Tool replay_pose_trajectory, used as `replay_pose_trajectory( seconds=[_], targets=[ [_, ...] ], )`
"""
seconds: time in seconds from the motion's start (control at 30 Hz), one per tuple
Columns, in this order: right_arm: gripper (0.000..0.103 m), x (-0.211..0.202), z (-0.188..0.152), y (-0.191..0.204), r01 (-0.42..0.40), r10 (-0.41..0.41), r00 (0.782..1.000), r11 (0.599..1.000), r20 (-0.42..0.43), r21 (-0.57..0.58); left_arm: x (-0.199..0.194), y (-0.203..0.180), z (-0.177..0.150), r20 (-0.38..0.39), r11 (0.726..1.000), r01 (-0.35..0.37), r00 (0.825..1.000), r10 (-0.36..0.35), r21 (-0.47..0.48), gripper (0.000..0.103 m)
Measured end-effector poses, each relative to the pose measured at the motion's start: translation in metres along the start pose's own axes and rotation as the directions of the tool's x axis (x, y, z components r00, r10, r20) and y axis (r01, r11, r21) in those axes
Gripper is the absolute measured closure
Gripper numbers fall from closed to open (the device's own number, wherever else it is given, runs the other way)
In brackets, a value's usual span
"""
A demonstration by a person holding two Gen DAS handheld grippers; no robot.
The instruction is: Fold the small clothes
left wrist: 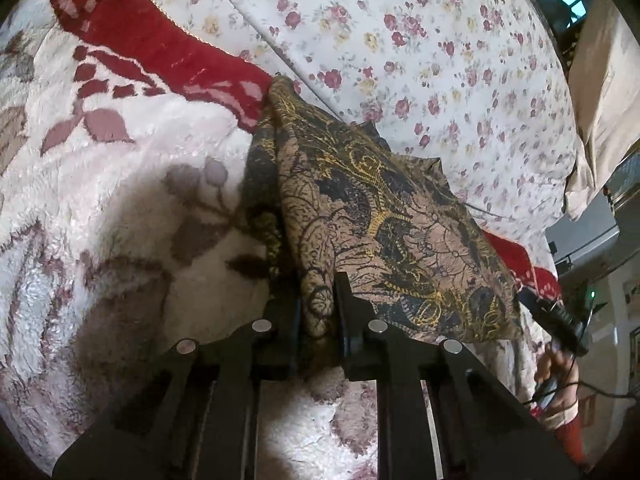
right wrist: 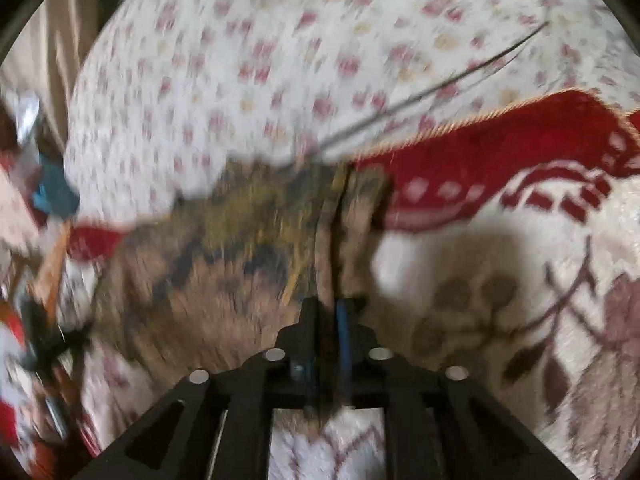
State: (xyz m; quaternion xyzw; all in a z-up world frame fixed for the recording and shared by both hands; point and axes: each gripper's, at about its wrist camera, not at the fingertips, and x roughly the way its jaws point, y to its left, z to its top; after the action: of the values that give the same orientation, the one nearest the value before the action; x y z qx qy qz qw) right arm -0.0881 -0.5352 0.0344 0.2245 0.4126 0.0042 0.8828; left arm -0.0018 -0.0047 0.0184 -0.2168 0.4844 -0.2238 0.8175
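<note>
A brown garment (left wrist: 380, 216) with a black and yellow pattern lies partly lifted on a fluffy white and red blanket (left wrist: 120, 184). My left gripper (left wrist: 318, 304) is shut on a bunched fold at the garment's near edge. At the garment's right corner, a hand (left wrist: 556, 364) holds the other gripper (left wrist: 552, 316). The right wrist view is blurred. There the garment (right wrist: 224, 248) spreads to the left, and a fold of it runs down between the narrowly spaced fingers of my right gripper (right wrist: 330, 308), which looks shut on it.
A white sheet with small pink flowers (left wrist: 400, 40) covers the bed beyond the blanket. A beige pillow (left wrist: 600, 100) lies at the far right edge. A thin dark cable (right wrist: 440, 88) crosses the floral sheet (right wrist: 240, 60). Blurred clutter shows at the left edge (right wrist: 40, 320).
</note>
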Motion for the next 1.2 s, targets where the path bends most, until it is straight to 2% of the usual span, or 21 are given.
replay_pose_trajectory(
  seconds=[0.03, 0.1, 0.17, 0.3, 0.37, 0.4, 0.43, 0.5, 0.57, 0.67, 0.77, 0.8, 0.83, 0.9, 0.97, 1.1, 1.2],
  targets=[
    [0.030, 0.001, 0.008, 0.001, -0.010, 0.010, 1.000, 1.000, 0.018, 0.011, 0.000, 0.001, 0.000, 0.001, 1.000, 0.007, 1.000, -0.007, -0.006, 0.089],
    [0.030, 0.014, 0.028, 0.012, -0.028, 0.028, 0.999, 1.000, 0.020, -0.014, 0.000, 0.002, 0.000, 0.004, 1.000, 0.017, 1.000, -0.017, -0.010, 0.089],
    [0.030, 0.038, 0.043, 0.027, -0.007, 0.006, 1.000, 0.998, -0.006, -0.059, 0.000, 0.002, -0.001, 0.007, 1.000, 0.022, 1.000, -0.022, -0.009, 0.089],
    [0.031, 0.104, 0.059, 0.044, 0.053, -0.068, 0.990, 0.991, -0.123, -0.123, 0.000, 0.003, -0.002, 0.011, 1.000, 0.030, 1.000, -0.030, -0.004, 0.089],
    [0.060, 0.121, 0.060, 0.046, 0.070, -0.093, 0.984, 0.986, -0.151, -0.152, 0.000, 0.004, -0.002, 0.011, 0.999, 0.036, 0.999, -0.036, -0.004, 0.089],
    [0.081, 0.121, 0.059, 0.047, 0.076, -0.100, 0.985, 0.983, -0.144, -0.166, 0.000, 0.005, -0.002, 0.011, 0.999, 0.043, 0.999, -0.043, -0.006, 0.089],
    [0.095, 0.119, 0.060, 0.048, 0.098, -0.123, 0.984, 0.977, -0.126, -0.189, 0.000, 0.006, -0.002, 0.011, 0.999, 0.049, 0.999, -0.049, -0.009, 0.089],
    [0.096, 0.115, 0.060, 0.048, 0.140, -0.164, 0.983, 0.963, -0.086, -0.229, 0.001, 0.007, -0.001, 0.013, 0.998, 0.061, 0.998, -0.061, -0.015, 0.089],
    [0.096, 0.124, 0.057, 0.041, 0.152, -0.182, 0.976, 0.964, -0.123, -0.218, 0.001, 0.006, -0.001, 0.018, 0.998, 0.058, 0.998, -0.058, -0.010, 0.089],
    [0.096, 0.119, 0.057, 0.046, 0.169, -0.197, 0.974, 0.959, -0.108, -0.229, 0.000, 0.003, -0.002, 0.023, 0.999, 0.046, 0.999, -0.046, 0.004, 0.088],
    [0.090, 0.099, 0.064, 0.058, 0.167, -0.185, 0.980, 0.966, -0.075, -0.197, -0.002, 0.005, -0.001, 0.032, 0.999, 0.041, 0.999, -0.041, -0.007, 0.085],
    [0.080, 0.091, 0.066, 0.068, 0.144, -0.160, 0.985, 0.969, -0.066, -0.199, -0.003, 0.006, -0.001, 0.039, 0.999, 0.036, 0.999, -0.035, -0.013, 0.082],
    [0.060, 0.087, 0.066, 0.082, 0.108, -0.125, 0.990, 0.970, -0.067, -0.216, -0.005, 0.006, 0.000, 0.048, 0.999, 0.029, 0.998, -0.028, -0.017, 0.080],
    [0.044, 0.085, 0.064, 0.109, 0.025, -0.054, 0.994, 0.962, -0.099, -0.271, -0.008, 0.007, 0.001, 0.068, 1.000, 0.010, 0.998, -0.009, -0.018, 0.073],
    [0.044, 0.093, 0.055, 0.151, -0.072, 0.015, 0.986, 0.934, -0.164, -0.351, -0.008, 0.006, 0.001, 0.075, 1.000, -0.008, 0.997, 0.009, -0.014, 0.070],
    [0.044, 0.130, 0.026, 0.242, -0.211, 0.076, 0.953, 0.861, -0.292, -0.463, -0.005, 0.003, 0.001, 0.065, 0.999, -0.035, 0.997, 0.035, 0.000, 0.070],
    [0.044, 0.165, 0.012, 0.292, -0.247, 0.069, 0.935, 0.831, -0.349, -0.498, -0.005, 0.002, 0.001, 0.064, 0.999, -0.043, 0.997, 0.043, 0.006, 0.070]
  ],
)
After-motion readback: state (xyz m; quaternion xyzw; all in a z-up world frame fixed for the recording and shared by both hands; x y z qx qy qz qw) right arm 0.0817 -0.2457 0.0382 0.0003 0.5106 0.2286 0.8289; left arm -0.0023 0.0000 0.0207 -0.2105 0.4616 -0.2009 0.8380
